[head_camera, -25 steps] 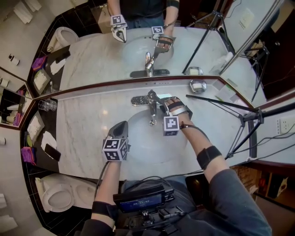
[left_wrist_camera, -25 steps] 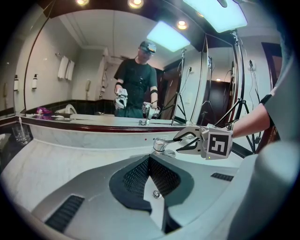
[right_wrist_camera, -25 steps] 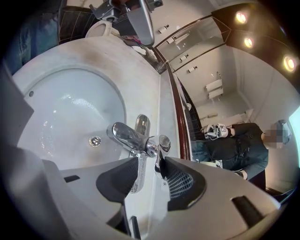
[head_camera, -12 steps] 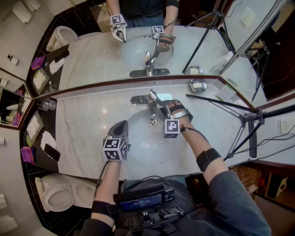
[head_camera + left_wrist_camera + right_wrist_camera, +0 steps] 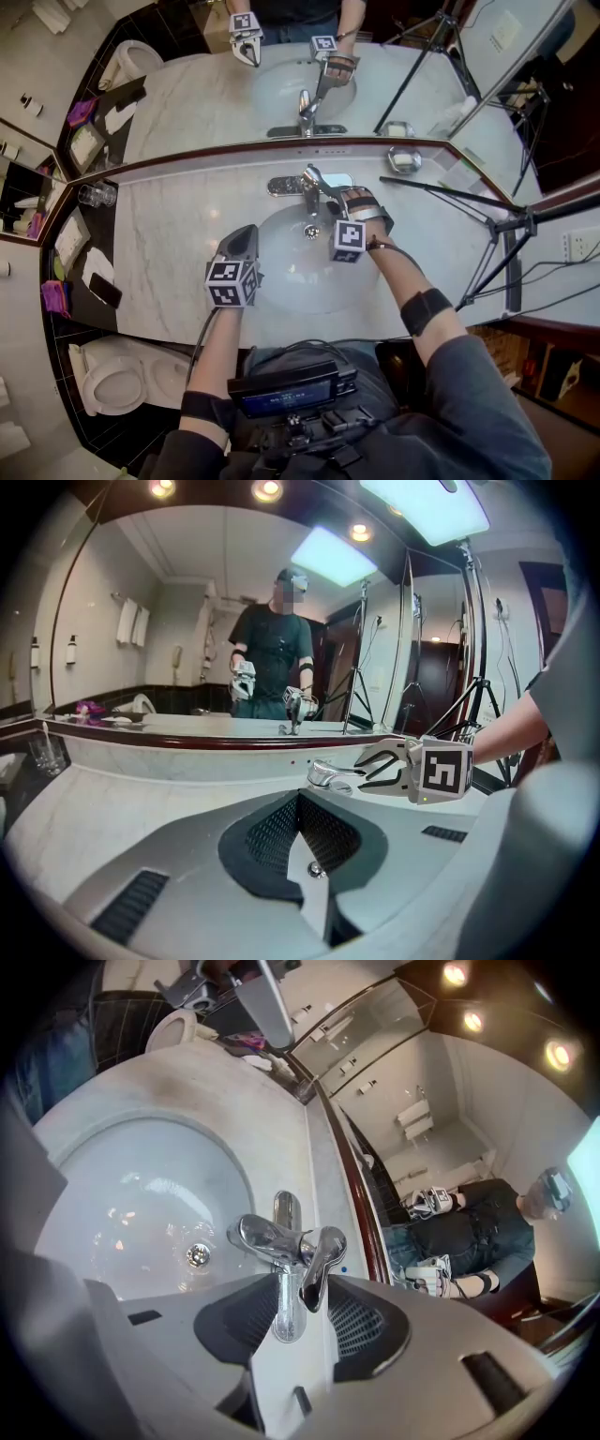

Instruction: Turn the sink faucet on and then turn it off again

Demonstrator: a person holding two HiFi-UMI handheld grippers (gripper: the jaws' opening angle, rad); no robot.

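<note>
The right gripper (image 5: 330,194) straddles the faucet (image 5: 308,184) handle (image 5: 321,1265) behind the sink (image 5: 281,286); its jaws have just been closing but aren't pinching yet. Next move is probably to clamp and lift. The left gripper (image 5: 245,234) is closed and empty.

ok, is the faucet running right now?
Looks off: in the right gripper view no stream falls from the spout into the basin, and nothing pools round the drain. A thin trickle cannot be ruled out.

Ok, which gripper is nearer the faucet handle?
Right. The right gripper has the handle between its jaws, which have just been closing; the left gripper, shut, hangs at the sink's left rim, well short of it.
</note>
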